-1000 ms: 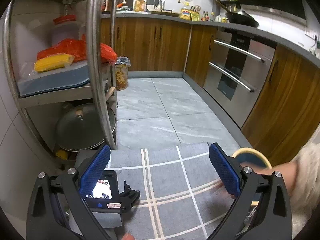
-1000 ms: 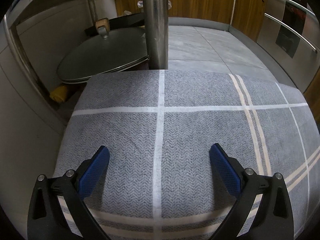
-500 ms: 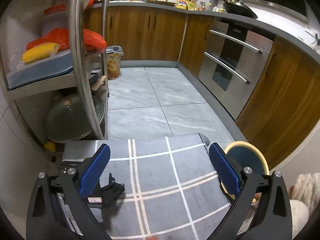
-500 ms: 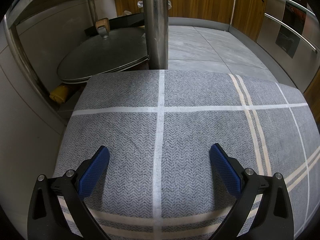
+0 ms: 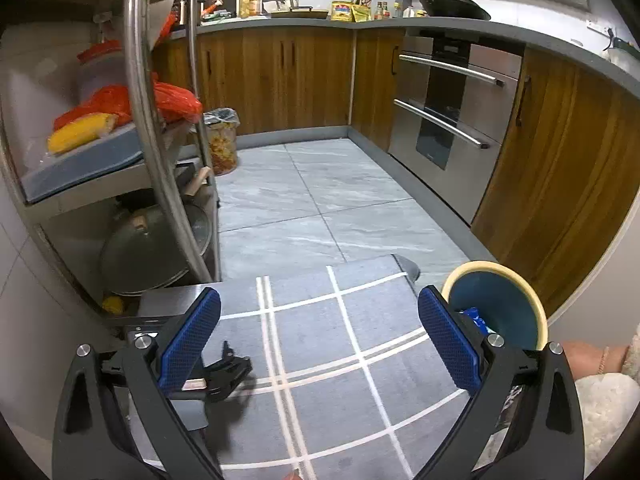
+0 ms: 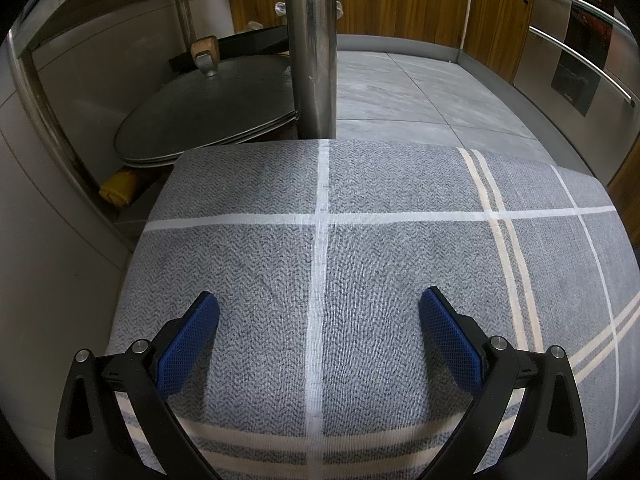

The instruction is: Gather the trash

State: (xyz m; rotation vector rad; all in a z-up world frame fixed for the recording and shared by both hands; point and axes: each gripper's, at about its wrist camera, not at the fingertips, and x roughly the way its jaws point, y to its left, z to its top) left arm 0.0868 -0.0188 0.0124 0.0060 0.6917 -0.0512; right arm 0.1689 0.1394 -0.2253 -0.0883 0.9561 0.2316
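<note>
My left gripper (image 5: 320,322) is open and empty above a grey checked cloth (image 5: 332,380) on a table. A blue bowl with a cream rim (image 5: 504,312) stands at the cloth's right edge, with a blue wrapper (image 5: 474,316) inside it. A trash bin lined with a clear bag (image 5: 222,140) stands on the floor by the rack. My right gripper (image 6: 320,320) is open and empty, low over the same cloth (image 6: 380,260). It shows in the left wrist view (image 5: 224,372) as a black shape at the lower left.
A steel rack (image 5: 148,120) stands at the left, holding corn, an orange bag and a pot lid (image 6: 208,108). Its post (image 6: 314,48) is just beyond the cloth's far edge. Wooden cabinets and an oven (image 5: 448,120) line the far and right sides. A person's arm (image 5: 592,360) is at the right.
The left gripper has risen and pulled back, so the bowl is now fully in view and the person's hand has withdrawn from it. The right gripper has not moved.
</note>
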